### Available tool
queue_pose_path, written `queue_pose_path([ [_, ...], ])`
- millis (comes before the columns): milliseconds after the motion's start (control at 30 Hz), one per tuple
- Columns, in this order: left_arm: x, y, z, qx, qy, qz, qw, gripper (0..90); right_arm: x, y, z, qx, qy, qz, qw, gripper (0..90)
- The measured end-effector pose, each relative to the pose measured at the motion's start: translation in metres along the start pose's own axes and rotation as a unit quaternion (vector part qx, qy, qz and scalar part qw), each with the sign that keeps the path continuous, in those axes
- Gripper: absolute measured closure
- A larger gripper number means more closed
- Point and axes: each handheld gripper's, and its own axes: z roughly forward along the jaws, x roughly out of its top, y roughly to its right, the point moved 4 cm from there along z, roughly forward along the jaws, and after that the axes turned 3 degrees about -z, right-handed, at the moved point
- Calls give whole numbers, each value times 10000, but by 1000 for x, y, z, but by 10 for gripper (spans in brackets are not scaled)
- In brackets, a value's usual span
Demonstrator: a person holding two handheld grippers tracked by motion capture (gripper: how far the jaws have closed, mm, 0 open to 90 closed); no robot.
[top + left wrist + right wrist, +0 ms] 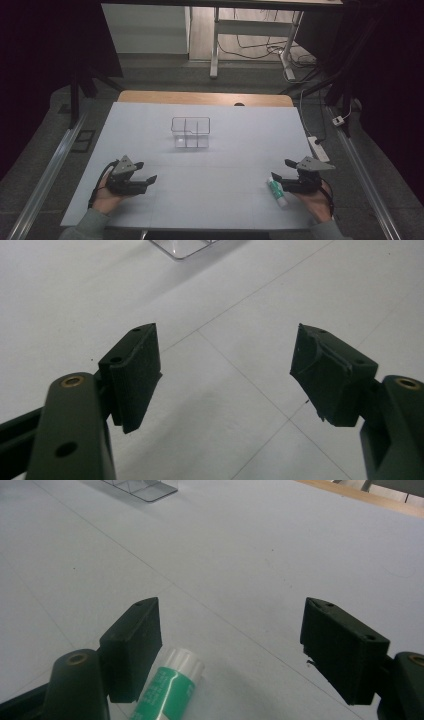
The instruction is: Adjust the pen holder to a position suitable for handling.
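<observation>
R gripper (286, 176) rests low on the white table (210, 195) w/ jaws spread wide, nothing clamped. In the right gripper view the green-and-white tube (170, 690) lies flat on the table, just beside the inner face of the L-hand jaw of that view, its white cap end poking fwd a bit past that jaw's tip; whether it actually touches the jaw pad can't be told. The other jaw stands well apart from the tube, w/ bare table between. In the high view the tube (276, 190) lies at an angle just under the R gripper's jaws, near the table's front edge. L gripper (145, 171) sits on the opposite side of the table, held in the person's left hand (106, 196), jaws also released and wide, only bare table and its thin grid lines between them in the left gripper view. A clear divided box (190, 132) stands upright well ahead of both sets of jaws, roughly mid-table; its corner shows at the top edge beyond the jaw tips in the left gripper view (187, 246) and likewise in the right gripper view (142, 487). Box compartments look empty, tho the clear walls make it hard to be sure.
</observation>
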Motion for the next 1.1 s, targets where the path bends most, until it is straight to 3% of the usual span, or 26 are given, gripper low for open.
queue_pose_path([
  [1100,4,-3,0,78,40,-84,9999,282,-6,-3,6,34,-149,-19,9999,267],
])
